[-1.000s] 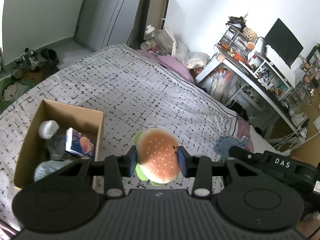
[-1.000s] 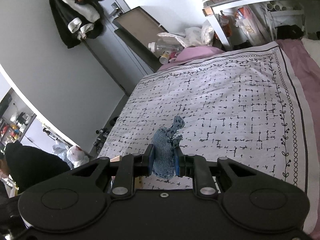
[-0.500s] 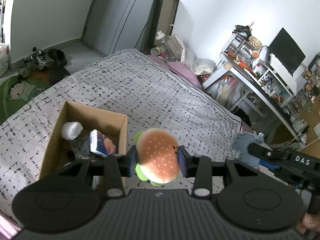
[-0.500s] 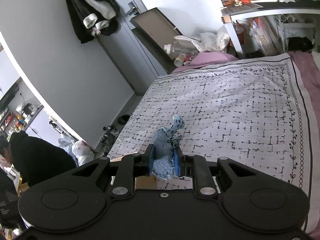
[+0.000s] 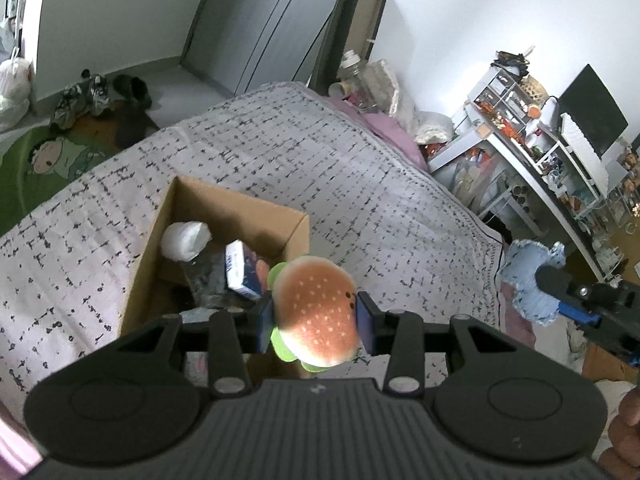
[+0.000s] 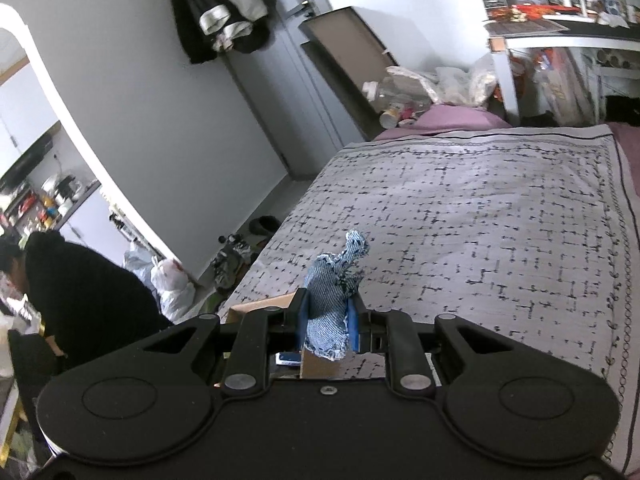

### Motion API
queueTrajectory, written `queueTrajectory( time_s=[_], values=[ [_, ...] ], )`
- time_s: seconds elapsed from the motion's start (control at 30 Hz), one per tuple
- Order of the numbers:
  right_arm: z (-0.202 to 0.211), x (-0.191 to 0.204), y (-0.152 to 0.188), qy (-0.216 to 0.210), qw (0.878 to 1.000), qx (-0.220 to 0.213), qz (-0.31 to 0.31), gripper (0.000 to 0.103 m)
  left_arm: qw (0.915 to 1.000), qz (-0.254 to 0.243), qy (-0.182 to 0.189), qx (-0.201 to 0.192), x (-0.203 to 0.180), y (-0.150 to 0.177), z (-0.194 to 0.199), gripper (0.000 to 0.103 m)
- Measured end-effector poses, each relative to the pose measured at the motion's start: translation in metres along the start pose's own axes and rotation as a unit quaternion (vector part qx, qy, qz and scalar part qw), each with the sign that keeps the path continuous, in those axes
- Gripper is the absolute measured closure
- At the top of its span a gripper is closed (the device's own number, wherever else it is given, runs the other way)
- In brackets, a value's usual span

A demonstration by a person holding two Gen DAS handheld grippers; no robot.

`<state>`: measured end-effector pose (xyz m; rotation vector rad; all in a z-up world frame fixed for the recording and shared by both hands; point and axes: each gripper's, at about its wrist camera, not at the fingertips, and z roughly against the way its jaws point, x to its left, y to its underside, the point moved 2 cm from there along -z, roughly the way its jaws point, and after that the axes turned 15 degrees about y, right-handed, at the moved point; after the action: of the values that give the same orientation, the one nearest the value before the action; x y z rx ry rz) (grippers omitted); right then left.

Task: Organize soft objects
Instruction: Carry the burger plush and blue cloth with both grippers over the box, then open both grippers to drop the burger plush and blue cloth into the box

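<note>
A: Left gripper (image 5: 316, 322) fingers clamp the burger plush (image 5: 316, 312), hovering at the cardboard box (image 5: 298, 226) rim on the bed (image 5: 360, 184).

B: Right gripper (image 6: 327, 330) pinches the denim toy (image 6: 330, 300), right of the box. Some items boxed; these two remain.

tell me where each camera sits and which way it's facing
Left wrist view: rides on the left hand-held gripper, looking down over the bed at the cardboard box; its fingers clamp a burger toy, and a fingertip shows bottom right.
Right wrist view: rides on the right hand-held gripper, facing across the bed toward the door; it clamps a denim toy.
Shared: bed, box, denim toy.
</note>
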<state>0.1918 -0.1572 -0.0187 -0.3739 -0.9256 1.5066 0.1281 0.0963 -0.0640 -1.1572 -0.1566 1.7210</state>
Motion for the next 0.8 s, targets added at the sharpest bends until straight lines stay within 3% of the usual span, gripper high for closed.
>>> queueTrajectory(
  time_s=[0.33, 0.8],
  values=[
    [-0.033, 0.04, 0.014, -0.012, 0.998, 0.033, 0.049, 0.083, 0.9994, 0.027, 0.001, 0.022, 0.038, 0.002, -0.021, 0.061],
    [-0.075, 0.057, 0.023, -0.016, 0.995, 0.073, 0.065, 0.083, 0.9958, 0.065, 0.009, 0.065, 0.069, 0.009, -0.054, 0.057]
  ],
)
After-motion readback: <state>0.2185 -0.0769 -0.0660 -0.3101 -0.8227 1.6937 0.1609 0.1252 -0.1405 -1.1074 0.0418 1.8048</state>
